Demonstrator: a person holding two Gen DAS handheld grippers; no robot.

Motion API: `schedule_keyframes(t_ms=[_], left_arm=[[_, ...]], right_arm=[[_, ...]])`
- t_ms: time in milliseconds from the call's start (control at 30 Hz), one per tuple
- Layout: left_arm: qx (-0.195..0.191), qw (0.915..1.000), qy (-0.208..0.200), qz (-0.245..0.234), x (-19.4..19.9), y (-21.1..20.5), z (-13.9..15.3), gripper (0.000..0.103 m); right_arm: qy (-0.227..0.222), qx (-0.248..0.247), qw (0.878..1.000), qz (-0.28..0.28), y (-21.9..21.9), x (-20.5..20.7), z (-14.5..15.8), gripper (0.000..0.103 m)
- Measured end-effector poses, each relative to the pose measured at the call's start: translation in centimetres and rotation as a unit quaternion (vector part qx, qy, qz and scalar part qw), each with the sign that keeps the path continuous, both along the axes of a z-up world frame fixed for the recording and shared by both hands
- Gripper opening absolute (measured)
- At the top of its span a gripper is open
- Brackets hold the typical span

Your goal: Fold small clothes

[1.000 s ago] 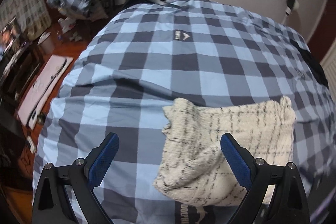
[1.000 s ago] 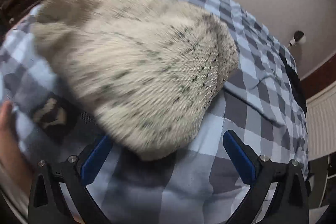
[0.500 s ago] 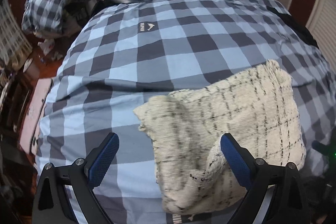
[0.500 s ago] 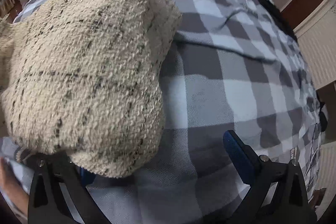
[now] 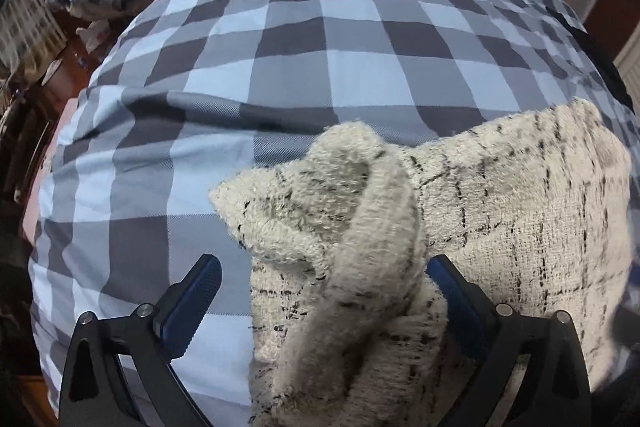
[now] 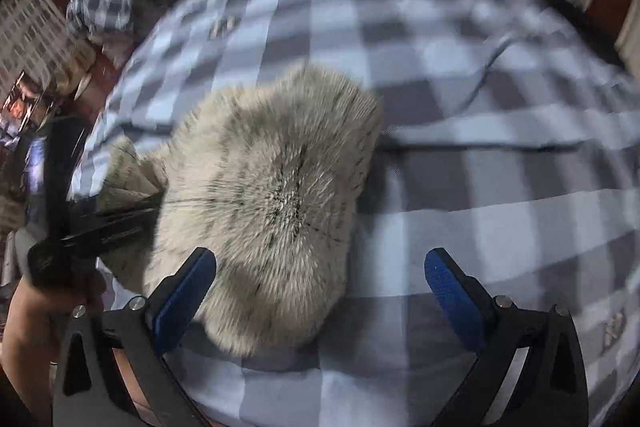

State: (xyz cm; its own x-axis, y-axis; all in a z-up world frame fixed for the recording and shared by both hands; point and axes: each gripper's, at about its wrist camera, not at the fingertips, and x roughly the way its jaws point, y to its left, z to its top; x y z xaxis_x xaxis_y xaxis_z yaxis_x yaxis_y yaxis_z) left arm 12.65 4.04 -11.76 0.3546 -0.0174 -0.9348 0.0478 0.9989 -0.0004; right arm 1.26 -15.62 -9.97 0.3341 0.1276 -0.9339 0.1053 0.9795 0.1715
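Left wrist view: cream knit garment (image 5: 500, 227) bunched on checked duvet (image 5: 280, 47); left gripper (image 5: 324, 291), right gripper (image 6: 320, 283) jaws apart; best flatten bunch before creasing.

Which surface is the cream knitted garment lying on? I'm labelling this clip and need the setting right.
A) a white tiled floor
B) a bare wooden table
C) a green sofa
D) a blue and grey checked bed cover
D: the cream garment lies on the blue and grey checked bed cover, which fills both wrist views.
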Motion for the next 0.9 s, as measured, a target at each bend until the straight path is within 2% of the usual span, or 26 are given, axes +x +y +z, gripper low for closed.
schedule_keyframes(t_ms=[67,100,133,200,300,400,467,533,600,633,667,767,833,900], left_arm=[[-0.002,0.9999,0.009,0.009,0.1,0.7,0.0,0.103],[-0.013,0.9997,0.016,0.012,0.2,1.1,0.2,0.103],[-0.023,0.9993,0.025,0.015,0.3,1.5,0.4,0.103],[-0.044,0.9972,0.059,0.010,0.6,2.5,1.0,0.103],[-0.061,0.9937,0.082,-0.046,0.8,3.1,1.9,0.103],[-0.093,0.9847,0.111,-0.097,1.2,4.0,1.4,0.103],[-0.151,0.9727,0.142,-0.104,1.8,5.2,0.0,0.103],[-0.189,0.9632,0.168,-0.091,2.2,6.2,-2.1,0.103],[-0.254,0.9420,0.212,-0.054,2.7,7.2,-5.8,0.103],[-0.281,0.9302,0.234,-0.032,2.8,7.5,-7.3,0.103],[-0.296,0.9229,0.246,-0.014,3.0,7.4,-8.4,0.103],[-0.268,0.9342,0.233,-0.034,3.4,6.0,-8.1,0.103],[-0.260,0.9374,0.229,-0.034,3.4,5.5,-7.9,0.103],[-0.245,0.9446,0.214,-0.046,3.3,4.8,-7.4,0.102]], right_arm=[[0.030,0.036,0.999,0.004,-0.2,1.7,-2.9,0.102],[0.037,0.070,0.997,-0.005,-0.5,1.7,-3.6,0.102],[0.045,0.101,0.994,-0.017,-0.9,1.7,-4.0,0.102],[0.059,0.119,0.991,-0.019,-1.1,1.6,-4.1,0.102],[0.078,0.161,0.984,-0.007,-1.8,1.7,-3.6,0.102],[0.079,0.251,0.965,-0.018,-3.1,2.2,-4.0,0.102],[0.107,0.264,0.959,-0.015,-2.8,3.1,-5.4,0.102],[0.130,0.297,0.946,0.001,-2.0,3.8,-7.3,0.102],[0.153,0.340,0.928,0.008,-1.5,4.6,-9.2,0.102],[0.158,0.345,0.925,0.014,-1.2,4.8,-9.6,0.102],[0.161,0.349,0.923,0.020,-0.9,5.1,-9.9,0.103],[0.165,0.361,0.918,0.025,0.1,5.4,-10.9,0.102],[0.173,0.373,0.911,0.023,0.4,5.6,-11.5,0.103],[0.181,0.379,0.907,0.021,0.6,5.8,-11.7,0.103]])
